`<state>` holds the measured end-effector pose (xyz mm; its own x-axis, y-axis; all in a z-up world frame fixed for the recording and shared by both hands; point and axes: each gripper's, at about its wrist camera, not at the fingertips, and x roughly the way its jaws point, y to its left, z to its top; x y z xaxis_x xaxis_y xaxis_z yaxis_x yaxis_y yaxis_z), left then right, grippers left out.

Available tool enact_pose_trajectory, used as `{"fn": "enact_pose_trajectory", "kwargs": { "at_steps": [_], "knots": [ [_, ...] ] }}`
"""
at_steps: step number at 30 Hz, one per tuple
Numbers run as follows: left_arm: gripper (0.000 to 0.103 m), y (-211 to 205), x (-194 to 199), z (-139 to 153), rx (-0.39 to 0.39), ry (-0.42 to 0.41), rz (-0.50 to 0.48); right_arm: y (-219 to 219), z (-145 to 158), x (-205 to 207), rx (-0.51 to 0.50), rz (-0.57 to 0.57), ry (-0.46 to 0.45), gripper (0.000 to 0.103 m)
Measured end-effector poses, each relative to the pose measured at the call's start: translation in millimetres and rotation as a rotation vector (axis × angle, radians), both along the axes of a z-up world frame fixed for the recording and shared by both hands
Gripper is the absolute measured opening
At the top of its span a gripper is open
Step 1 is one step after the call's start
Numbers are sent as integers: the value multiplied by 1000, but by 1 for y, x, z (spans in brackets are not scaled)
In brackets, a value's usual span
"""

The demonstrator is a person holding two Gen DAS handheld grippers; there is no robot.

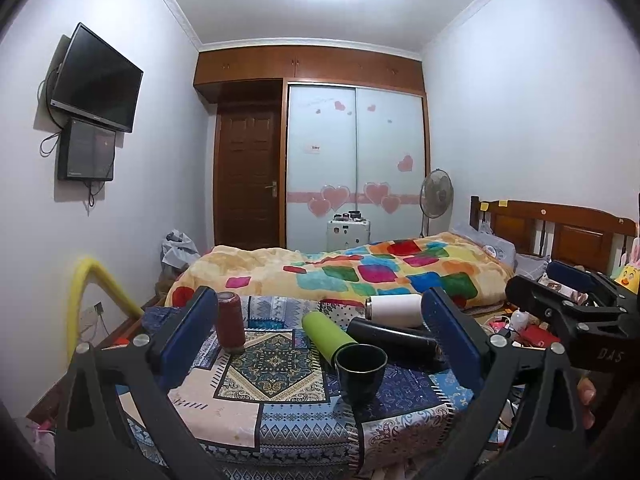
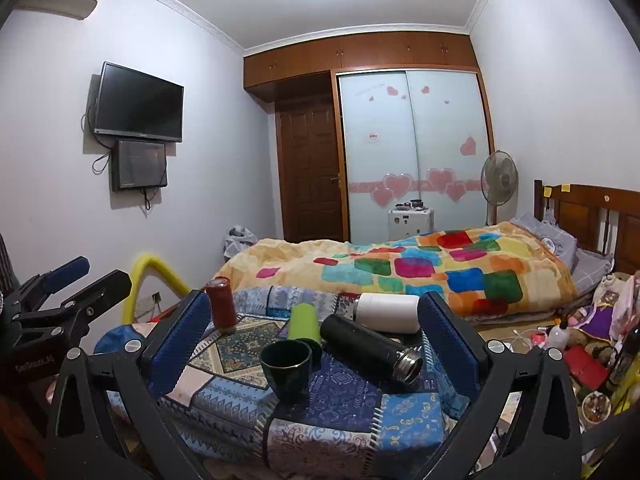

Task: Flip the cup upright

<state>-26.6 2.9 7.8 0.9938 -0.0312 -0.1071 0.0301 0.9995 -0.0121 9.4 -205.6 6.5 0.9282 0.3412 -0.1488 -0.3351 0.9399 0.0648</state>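
A dark green cup [image 1: 361, 372] stands upright, mouth up, on the patterned cloth of a small table [image 1: 256, 412]; it also shows in the right wrist view [image 2: 287, 368]. A red bottle [image 1: 231, 322] stands upright at the back left. A lime-green bottle [image 1: 326, 336], a black flask [image 1: 394, 340] and a white bottle [image 1: 394, 309] lie on their sides. My left gripper [image 1: 316, 340] is open and empty, held back from the table. My right gripper [image 2: 308, 340] is open and empty too; it shows in the left wrist view [image 1: 560, 300] at the right.
A bed with a colourful blanket [image 1: 360, 272] lies behind the table. A yellow foam-covered rail [image 1: 92, 288] stands at the left. Clutter covers the floor at the right [image 2: 580, 352]. A fan [image 2: 498, 180] and a wardrobe [image 2: 412, 152] are at the back.
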Motion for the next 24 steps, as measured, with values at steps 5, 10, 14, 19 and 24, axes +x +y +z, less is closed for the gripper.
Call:
{"fn": "enact_pose_trajectory", "kwargs": {
  "at_steps": [5,10,14,19,24],
  "knots": [
    [103,-1,-2,0,2,1,1,0,0,0,-2,1,0,103],
    [103,1,-2,-1,-3,5,3,0,0,0,-1,0,0,103],
    [103,1,-2,0,-4,5,3,0,0,0,-1,0,-1,103],
    [103,2,-1,0,-5,7,4,0,0,0,-1,0,-2,103],
    [103,1,-1,-1,-5,9,3,0,-1,-1,-3,0,-3,103]
  ]
}}
